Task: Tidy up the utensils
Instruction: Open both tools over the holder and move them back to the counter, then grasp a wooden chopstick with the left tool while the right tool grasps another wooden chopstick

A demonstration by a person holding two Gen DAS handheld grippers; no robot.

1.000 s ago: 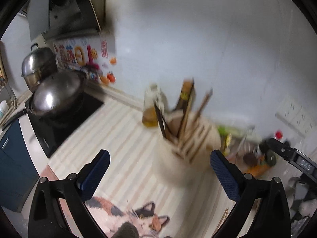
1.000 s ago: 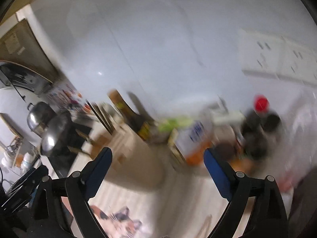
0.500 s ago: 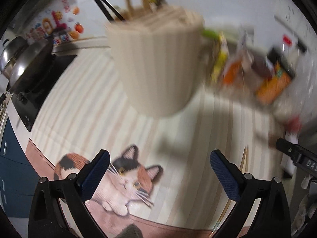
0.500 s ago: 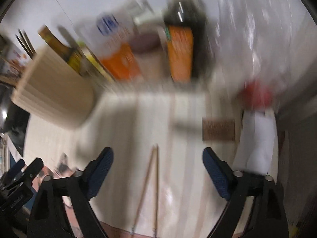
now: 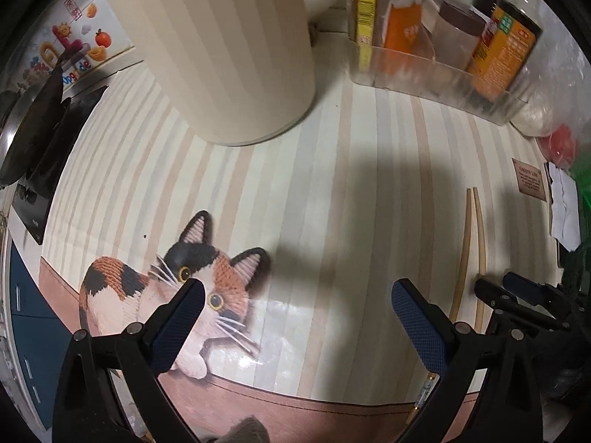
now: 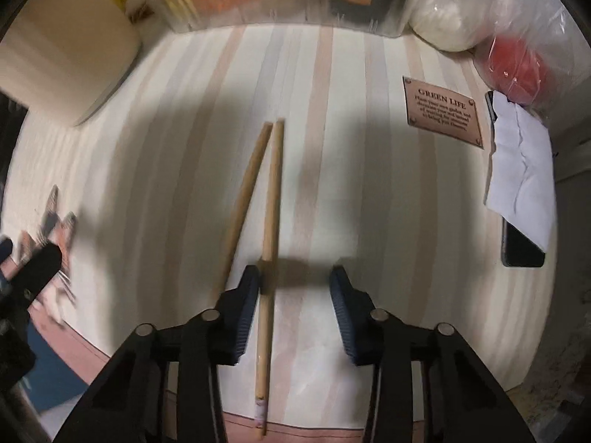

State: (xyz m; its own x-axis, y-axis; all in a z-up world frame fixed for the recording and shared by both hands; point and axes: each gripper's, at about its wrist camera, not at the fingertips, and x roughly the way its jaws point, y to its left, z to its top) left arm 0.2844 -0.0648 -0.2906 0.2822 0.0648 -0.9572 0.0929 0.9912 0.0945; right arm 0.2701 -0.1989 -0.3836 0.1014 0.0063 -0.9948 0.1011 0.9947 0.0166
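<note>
Right gripper jaws closing, one chopstick between, against left pad; left gripper spread, empty

A striped countertop mat with a printed cat lies under dim light with heavy shadows.

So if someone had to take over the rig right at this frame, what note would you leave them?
Right gripper: down over the mat, jaws closing. One chopstick lies between them against the left pad, not yet pinched; the other chopstick lies outside that pad.
Left gripper: open, holding nothing, hovering above the cat picture on the mat.
Utensil holder: standing at the back left of the striped mat, apart from the chopsticks.
Done: nothing put away from what shows.
Left: grip the chopsticks, probably both, and carry them to the holder.
</note>
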